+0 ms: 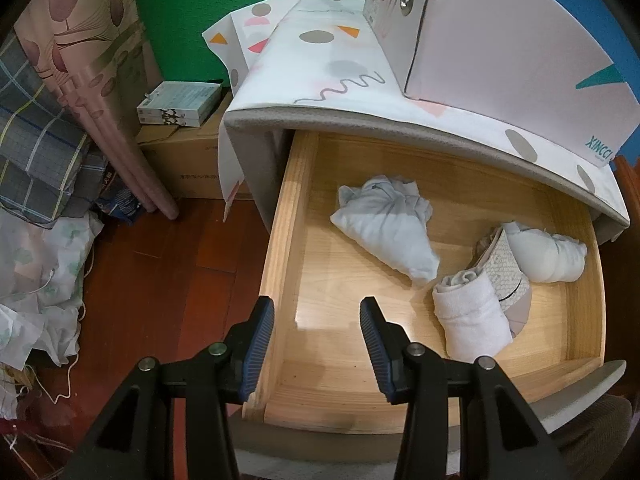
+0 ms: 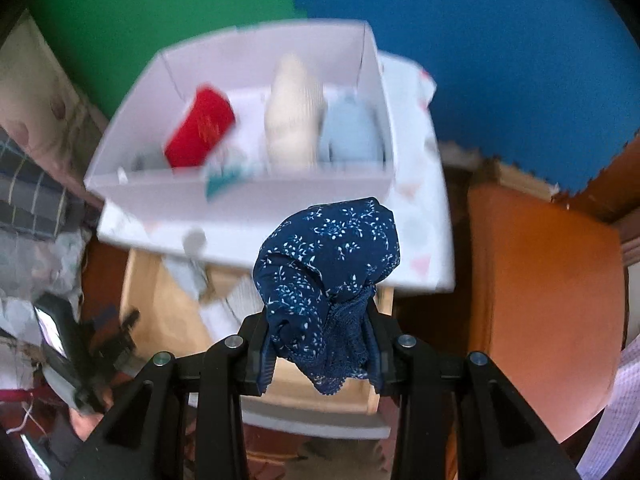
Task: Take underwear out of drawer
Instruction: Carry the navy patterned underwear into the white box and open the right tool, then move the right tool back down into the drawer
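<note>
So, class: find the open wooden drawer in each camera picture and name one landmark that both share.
Left wrist view: the drawer fills the lower middle and right, with pale folded clothes in it.
Right wrist view: the drawer sits blurred at lower left of centre, behind the blue underwear.
Shared landmark: the white box above the drawer.

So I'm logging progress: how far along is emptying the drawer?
Done: open wooden drawer. In hand: right hand-held gripper shut on navy floral underwear, above the drawer. Left: pale rolled garments inside; left hand-held gripper open, empty.
</note>
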